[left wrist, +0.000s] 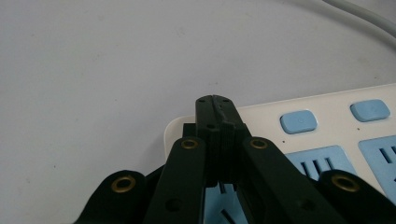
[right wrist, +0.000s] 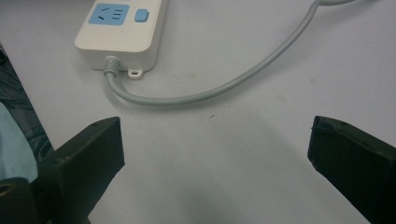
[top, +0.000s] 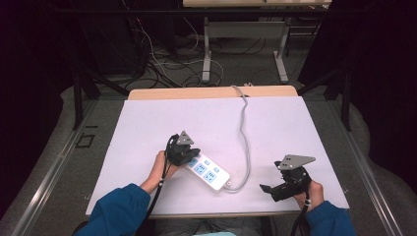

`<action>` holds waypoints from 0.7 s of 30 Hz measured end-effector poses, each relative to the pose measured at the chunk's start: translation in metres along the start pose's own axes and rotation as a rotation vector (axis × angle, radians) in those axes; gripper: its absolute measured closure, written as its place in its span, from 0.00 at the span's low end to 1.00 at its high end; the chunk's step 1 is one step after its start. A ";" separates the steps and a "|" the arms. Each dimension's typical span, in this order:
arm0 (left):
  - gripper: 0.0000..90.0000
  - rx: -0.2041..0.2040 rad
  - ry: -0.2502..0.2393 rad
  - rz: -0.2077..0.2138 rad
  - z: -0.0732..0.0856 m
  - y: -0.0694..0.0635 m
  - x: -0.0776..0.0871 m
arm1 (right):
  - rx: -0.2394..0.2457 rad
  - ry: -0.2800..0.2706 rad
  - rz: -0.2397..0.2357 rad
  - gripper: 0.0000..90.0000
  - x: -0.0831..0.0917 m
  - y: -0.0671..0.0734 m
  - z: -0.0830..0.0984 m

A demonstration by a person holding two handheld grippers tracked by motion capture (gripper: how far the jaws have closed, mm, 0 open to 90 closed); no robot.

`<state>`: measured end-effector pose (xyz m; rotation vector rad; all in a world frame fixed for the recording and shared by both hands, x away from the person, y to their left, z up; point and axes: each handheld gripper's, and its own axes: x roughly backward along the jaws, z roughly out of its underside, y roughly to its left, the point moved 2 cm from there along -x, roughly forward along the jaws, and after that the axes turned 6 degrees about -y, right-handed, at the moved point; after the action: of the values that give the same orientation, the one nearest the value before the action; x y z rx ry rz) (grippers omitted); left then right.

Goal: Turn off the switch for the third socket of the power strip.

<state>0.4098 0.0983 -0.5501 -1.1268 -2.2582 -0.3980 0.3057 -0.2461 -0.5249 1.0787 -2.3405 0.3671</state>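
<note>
Left gripper pinched tight, empty, tips over the power strip's ten o'clock end. Right gripper gaping wide at four o'clock of the strip, holding nothing, above the white tabletop.

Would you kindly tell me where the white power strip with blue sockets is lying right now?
In the high view the white power strip with blue sockets lies on the white table near the front edge, its far end under the shut left gripper, left of the open right gripper.
</note>
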 end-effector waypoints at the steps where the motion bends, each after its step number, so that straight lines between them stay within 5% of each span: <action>1: 1.00 0.000 0.000 0.000 0.000 0.000 0.000 | -0.003 0.001 0.000 0.03 0.000 0.000 0.000; 21: 1.00 -0.007 0.003 -0.006 0.000 -0.001 0.000 | -0.004 0.000 0.001 0.03 0.000 0.000 0.000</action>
<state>0.4092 0.0975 -0.5499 -1.1218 -2.2596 -0.4097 0.3052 -0.2461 -0.5248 1.0757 -2.3407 0.3621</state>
